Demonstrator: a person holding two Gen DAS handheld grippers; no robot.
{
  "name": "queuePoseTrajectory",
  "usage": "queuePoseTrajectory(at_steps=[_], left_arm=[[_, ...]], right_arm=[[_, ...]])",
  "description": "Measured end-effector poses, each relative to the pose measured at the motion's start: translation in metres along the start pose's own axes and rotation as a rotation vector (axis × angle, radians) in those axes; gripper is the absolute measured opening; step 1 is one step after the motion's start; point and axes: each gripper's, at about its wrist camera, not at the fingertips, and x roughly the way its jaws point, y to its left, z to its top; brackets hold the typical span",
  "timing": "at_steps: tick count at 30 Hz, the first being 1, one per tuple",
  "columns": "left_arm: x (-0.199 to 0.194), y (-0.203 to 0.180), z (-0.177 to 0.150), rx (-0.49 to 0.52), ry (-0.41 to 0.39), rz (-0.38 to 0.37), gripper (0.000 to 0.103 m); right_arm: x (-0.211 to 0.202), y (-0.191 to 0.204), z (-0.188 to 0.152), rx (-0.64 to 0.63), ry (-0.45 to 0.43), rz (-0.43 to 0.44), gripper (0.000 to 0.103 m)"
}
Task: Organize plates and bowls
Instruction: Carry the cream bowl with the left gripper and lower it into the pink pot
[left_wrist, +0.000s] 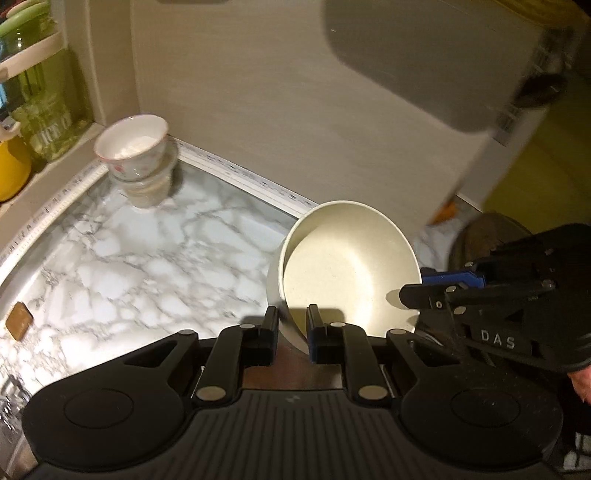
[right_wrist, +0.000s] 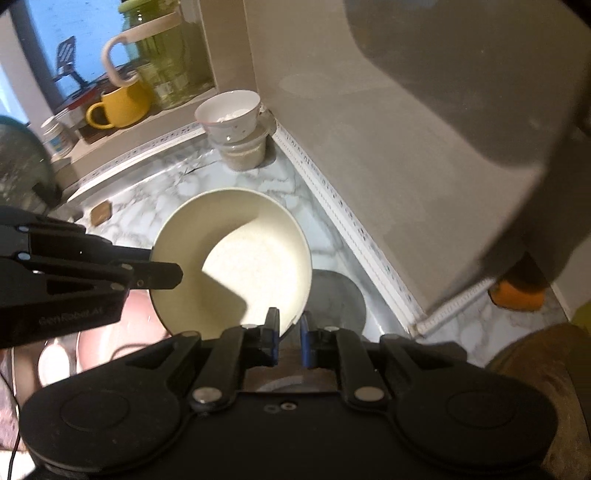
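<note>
Marble counter (left_wrist: 110, 251), both grippers' fingers clamped on cream bowl (left_wrist: 351, 266), yellow mug (right_wrist: 120, 105) only right view

your left gripper (left_wrist: 291, 326) matte black with ribbed housing, round side discs, silver pivot pins, blue pad on one of the fingers (left_wrist: 313, 332), your right gripper (right_wrist: 289, 332) same black build with blue-edged fingers, white "DAS" lettering on its side

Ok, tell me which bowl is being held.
The large plain cream bowl, its rim pinched by both tools. The small patterned bowl sits untouched on a container in the corner.
</note>
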Motion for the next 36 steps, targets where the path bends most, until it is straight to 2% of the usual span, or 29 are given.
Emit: queuePoseTrajectory(at_steps=[10,19,27,36], left_arm=[[0.011,-0.047,-0.038,0.027,0.120,-0.054,0.015],[0.028,-0.075,-0.057,0.048,0.191,-0.089,0.015],[0.046,-0.090,-0.062,0.075,0.240,-0.096,0.015],[0.062,-0.088,-0.064,0.079,0.285,-0.077,0.015]], right_arm=[[-0.019,-0.016,-0.048,-0.032,0.062,-0.013,0.011],[-0.014,-0.037,-0.076,-0.029,0.138,-0.017,0.011],[-0.002,-0.052,-0.087,-0.027,0.200,-0.011,0.011],[0.010,-0.051,-0.085,-0.041,0.226,0.002,0.010]])
